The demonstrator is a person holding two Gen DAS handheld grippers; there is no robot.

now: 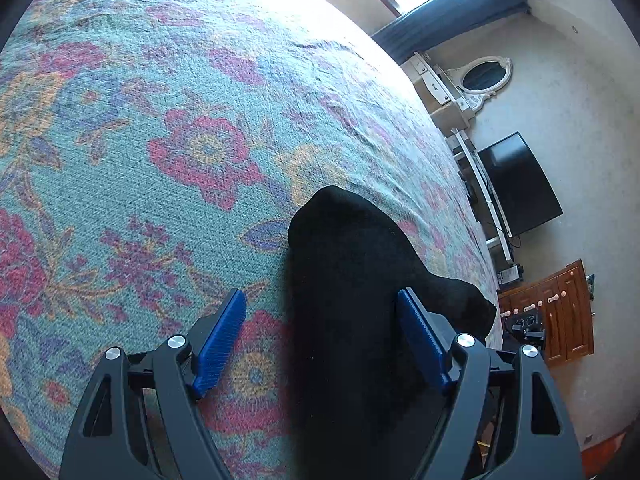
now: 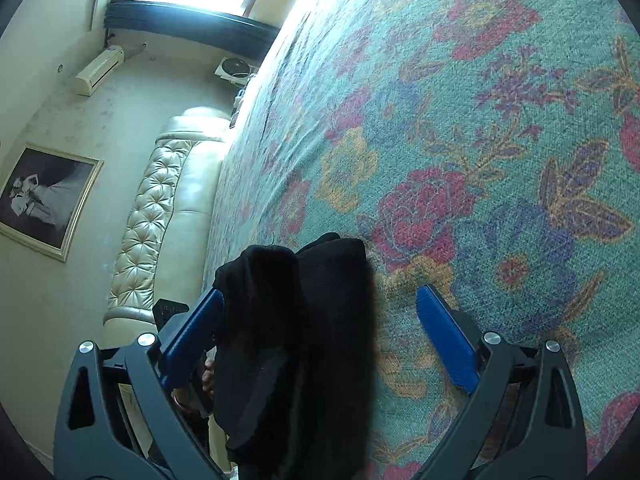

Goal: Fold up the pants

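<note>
Black pants (image 1: 352, 320) lie bunched on the floral bedspread (image 1: 160, 140). Left tongs (image 1: 322, 342) and right tongs (image 2: 320, 338) both stand released, straddling the fabric without clamping it.

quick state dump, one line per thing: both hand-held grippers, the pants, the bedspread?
left hand-held gripper: open, pads apart, black cloth between them, not pinched.
right hand-held gripper: open, jaws wide, cloth bunched against its left pad, not clamped.
pants: black, lying in a rumpled bundle on the bedspread; how far folded cannot be told.
bedspread: floral, spread flat, slight creases.
</note>
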